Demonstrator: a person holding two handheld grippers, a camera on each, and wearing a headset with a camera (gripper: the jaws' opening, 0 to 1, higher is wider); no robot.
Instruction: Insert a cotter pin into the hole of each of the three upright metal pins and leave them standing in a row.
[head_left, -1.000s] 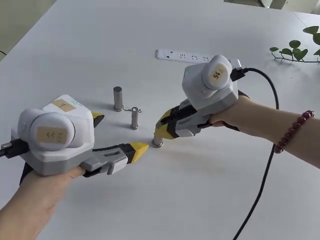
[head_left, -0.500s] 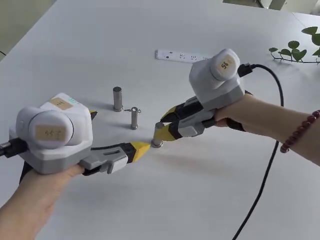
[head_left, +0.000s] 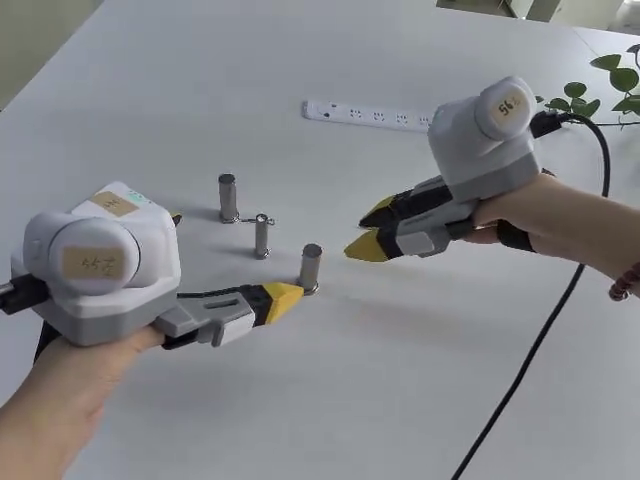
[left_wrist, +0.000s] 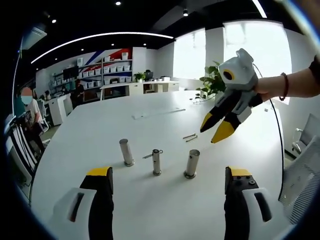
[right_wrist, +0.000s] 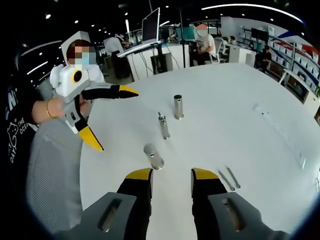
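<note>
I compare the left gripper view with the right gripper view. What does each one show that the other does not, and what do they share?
Left gripper view, not the other: the right gripper seen whole, open and empty in the air, and a plant behind it. Right gripper view, not the other: the left gripper seen whole, open wide, and a monitor in the background. Shared: three metal pins upright in a row on the white table, the middle pin carrying a cotter pin, and two loose cotter pins lying nearby.

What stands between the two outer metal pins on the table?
The middle metal pin, with a cotter pin through its top, as the left gripper view shows.
</note>
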